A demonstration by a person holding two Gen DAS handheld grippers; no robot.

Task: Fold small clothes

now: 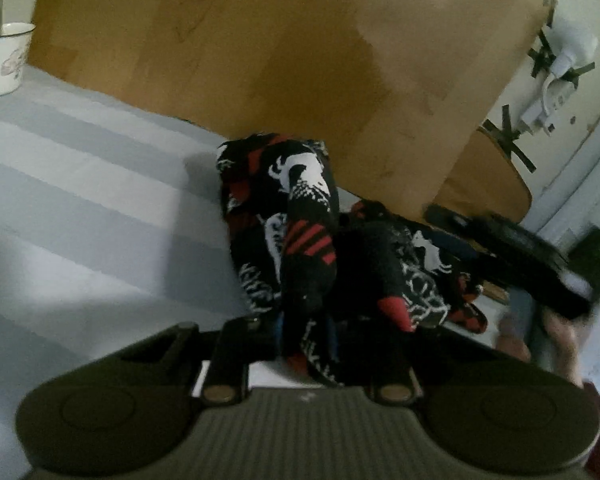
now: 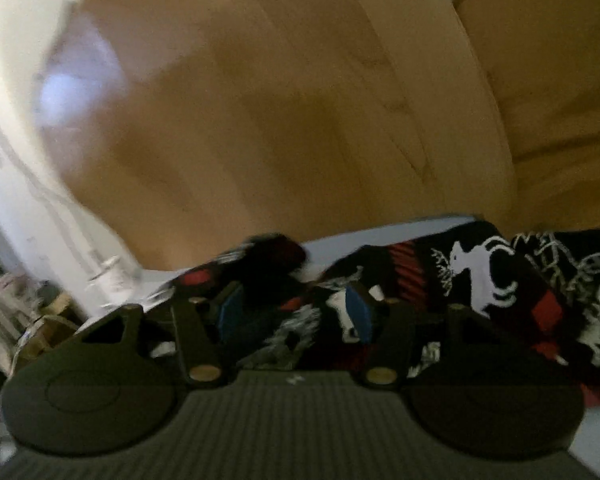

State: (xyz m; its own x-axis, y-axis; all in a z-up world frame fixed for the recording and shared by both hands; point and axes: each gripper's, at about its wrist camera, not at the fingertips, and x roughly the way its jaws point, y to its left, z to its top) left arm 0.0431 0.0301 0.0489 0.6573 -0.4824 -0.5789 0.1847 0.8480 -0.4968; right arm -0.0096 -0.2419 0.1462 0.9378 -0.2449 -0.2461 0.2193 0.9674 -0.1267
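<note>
In the left wrist view we see the left gripper (image 1: 306, 344) at the bottom centre of the frame, its jaws closed on a black sock (image 1: 308, 264) with red stripes and white figures, which rises from between them toward the middle of the frame. Behind it a bunched heap of the same patterned clothes (image 1: 416, 276) lies on the grey-striped counter (image 1: 80, 200). A white mug (image 1: 4, 58) stands in the upper left, and the other tool shows as a dark blur at the right edge.

In the right wrist view, which is blurred, the right gripper (image 2: 296, 312) sits at lower centre with its jaws spread wide, blue pads either side of patterned fabric (image 2: 480, 276) that stretches to the right of the frame; we cannot tell whether the pads touch it.

We judge the task to be early: nothing shown lies flat or folded, and the pile is yet to be sorted
</note>
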